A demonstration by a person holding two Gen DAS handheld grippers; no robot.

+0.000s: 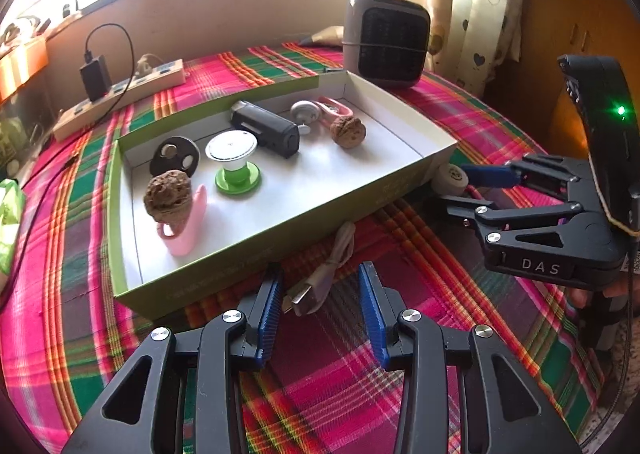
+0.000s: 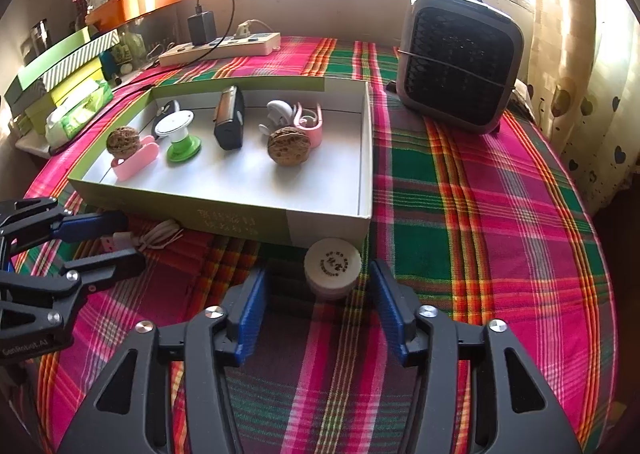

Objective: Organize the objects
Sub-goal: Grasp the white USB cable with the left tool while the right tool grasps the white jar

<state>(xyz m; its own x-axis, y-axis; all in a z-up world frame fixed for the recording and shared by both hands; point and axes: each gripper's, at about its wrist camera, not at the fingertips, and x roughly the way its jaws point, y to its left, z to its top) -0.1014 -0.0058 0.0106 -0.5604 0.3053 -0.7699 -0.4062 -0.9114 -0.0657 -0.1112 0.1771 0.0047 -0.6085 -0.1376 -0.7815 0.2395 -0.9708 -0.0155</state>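
**Grippers hover at the box's near wall**

A plaid-covered worktop (image 2: pixel 480 194) carries a shallow green box (image 2: pixel 224 210) holding two walnuts, clips and a spool. The right gripper (image 2: pixel 318 308) stands open around a white round tin (image 2: pixel 332 268) without touching it. The left gripper (image 1: pixel 320 314) is open, straddling a coiled USB cable (image 1: pixel 320 282).

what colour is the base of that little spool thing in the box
Bright green base, white top; the spool stands in the box, clearest in the left wrist view.
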